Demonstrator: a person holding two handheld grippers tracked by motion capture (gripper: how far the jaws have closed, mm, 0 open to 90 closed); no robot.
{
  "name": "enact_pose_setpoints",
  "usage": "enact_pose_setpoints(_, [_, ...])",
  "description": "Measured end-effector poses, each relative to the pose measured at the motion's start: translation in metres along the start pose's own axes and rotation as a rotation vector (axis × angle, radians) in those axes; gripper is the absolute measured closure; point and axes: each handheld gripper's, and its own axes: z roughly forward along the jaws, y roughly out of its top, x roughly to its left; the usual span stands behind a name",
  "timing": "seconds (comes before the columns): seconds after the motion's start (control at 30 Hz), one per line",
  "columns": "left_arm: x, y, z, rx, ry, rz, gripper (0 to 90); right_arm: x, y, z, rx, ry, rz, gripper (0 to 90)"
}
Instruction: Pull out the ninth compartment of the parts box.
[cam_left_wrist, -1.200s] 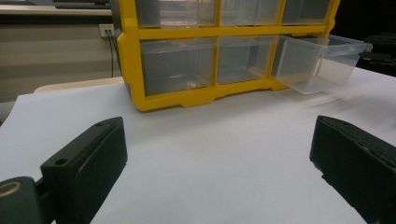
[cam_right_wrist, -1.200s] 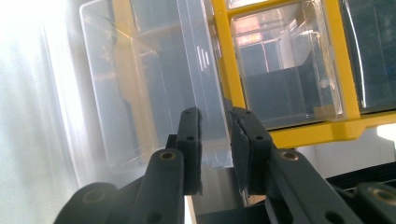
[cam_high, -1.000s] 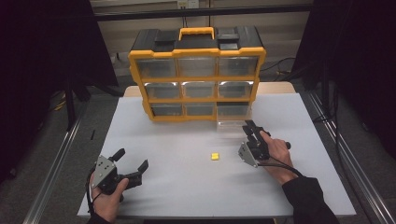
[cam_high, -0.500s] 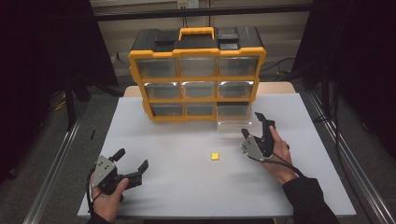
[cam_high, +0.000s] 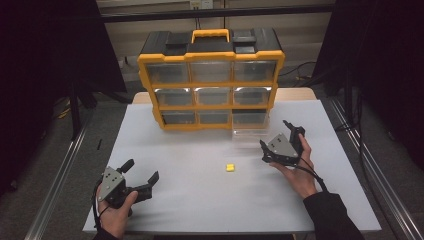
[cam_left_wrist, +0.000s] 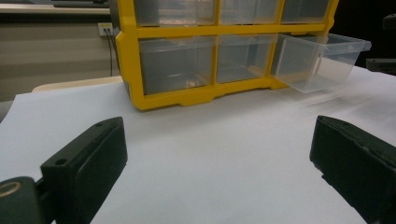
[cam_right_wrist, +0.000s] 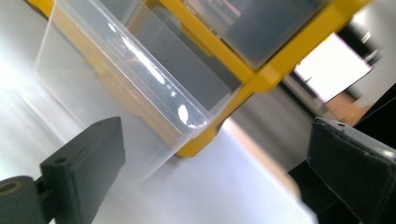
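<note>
Here our right gripper (cam_high: 280, 142), jaws just spread and empty, faces the clear plastic drawer (cam_right_wrist: 126, 88) at twelve o'clock; the high view adds a small yellow block (cam_high: 230, 167).

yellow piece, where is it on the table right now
In the high view the small yellow piece lies loose on the white table, in front of the pulled-out clear drawer and just left of the right tool.

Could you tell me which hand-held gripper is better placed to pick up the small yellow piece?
The right hand-held gripper: open and nearer the yellow piece. The left hand-held gripper lies farther away.
</note>
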Motion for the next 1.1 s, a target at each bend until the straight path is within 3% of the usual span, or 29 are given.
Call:
enact_pose_setpoints(0.13, [0.0, 0.0, 0.0, 0.003, 0.001, 0.0, 4.0, -0.005, -0.001, -0.002, 0.02, 0.05, 0.103, 4.2])
enact_pose_setpoints(0.33, [0.0, 0.0, 0.0, -0.005, 0.001, -0.007, 4.0, -0.011, -0.004, -0.005, 0.005, 0.152, 0.289, 3.4])
enact_pose_setpoints(0.43, [0.0, 0.0, 0.001, -0.005, 0.0, -0.006, 4.0, -0.011, -0.006, -0.006, -0.001, 0.189, 0.356, 3.3])
enact_pose_setpoints(0.6, [-0.002, -0.001, 0.001, 0.0, -0.003, -0.004, 4.0, -0.01, -0.009, -0.01, 0.014, 0.239, 0.411, 2.4])
enact_pose_setpoints(0.83, [0.0, 0.0, 0.001, -0.001, 0.012, -0.016, 4.2, -0.011, -0.011, -0.016, 0.003, 0.263, 0.469, 1.9])
enact_pose_setpoints(1.1, [-0.001, 0.0, 0.001, -0.005, 0.011, -0.012, 4.2, -0.015, -0.017, -0.03, 0.003, 0.239, 0.479, 1.2])
